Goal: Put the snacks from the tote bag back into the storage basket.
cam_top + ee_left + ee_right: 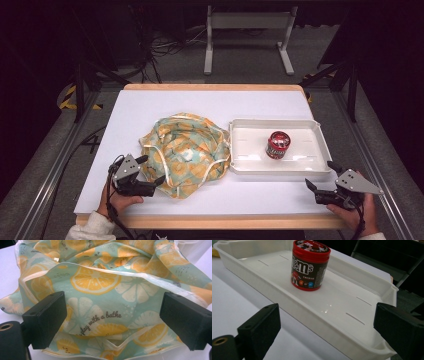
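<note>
Bright desk, dark surroundings, soft focus.
You see the white desk (210, 107) lit evenly from above; glare spots the tray (329, 308) floor; the nearest fingers (45, 318) blur, and the high view is slightly soft.

Around your work: table, floor and clutter.

You had a wooden table (215, 87) under a white sheet (210, 102) that left only thin strips of wood bare at the far and near edges. Beyond the far edge, on the grey floor (240, 70), stood a white stand (248, 21) on two feet, with dark cables (165, 47) tangled just left of it. Yellow-and-black tape (67, 97) marked the floor at your left, and a metal rail (47, 185) ran along each side of the table.
</note>
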`<state>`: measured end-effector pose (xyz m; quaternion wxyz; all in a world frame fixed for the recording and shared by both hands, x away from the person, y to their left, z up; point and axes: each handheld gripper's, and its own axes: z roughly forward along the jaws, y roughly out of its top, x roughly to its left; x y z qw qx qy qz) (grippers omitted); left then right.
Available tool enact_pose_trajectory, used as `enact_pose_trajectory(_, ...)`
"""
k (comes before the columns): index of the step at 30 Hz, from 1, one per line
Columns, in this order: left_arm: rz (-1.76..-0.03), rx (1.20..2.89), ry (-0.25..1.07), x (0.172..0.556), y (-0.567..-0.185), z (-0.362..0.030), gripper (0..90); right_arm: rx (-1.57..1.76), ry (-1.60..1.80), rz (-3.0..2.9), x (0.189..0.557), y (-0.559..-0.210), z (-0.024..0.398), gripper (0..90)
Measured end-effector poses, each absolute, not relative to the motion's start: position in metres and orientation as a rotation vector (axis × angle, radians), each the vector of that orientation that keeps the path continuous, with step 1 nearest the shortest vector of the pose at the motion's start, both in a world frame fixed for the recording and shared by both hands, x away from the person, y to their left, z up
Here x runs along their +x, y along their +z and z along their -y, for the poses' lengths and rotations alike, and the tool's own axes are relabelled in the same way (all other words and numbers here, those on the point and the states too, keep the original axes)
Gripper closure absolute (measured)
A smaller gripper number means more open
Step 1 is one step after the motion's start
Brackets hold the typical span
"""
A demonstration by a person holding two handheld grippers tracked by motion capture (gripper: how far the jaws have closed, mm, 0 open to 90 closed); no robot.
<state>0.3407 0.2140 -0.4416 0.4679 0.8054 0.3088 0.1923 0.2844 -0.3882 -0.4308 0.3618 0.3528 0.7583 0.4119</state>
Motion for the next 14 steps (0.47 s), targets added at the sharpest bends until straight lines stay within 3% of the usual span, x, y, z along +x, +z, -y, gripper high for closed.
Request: enact_pose_trajectory(14,-0.773,1.977,0.471,0.3402,-0.4418,-0.2147,7.9,0.901,1.057,-1.977,0.2871,-0.4315,0.3871,8.5)
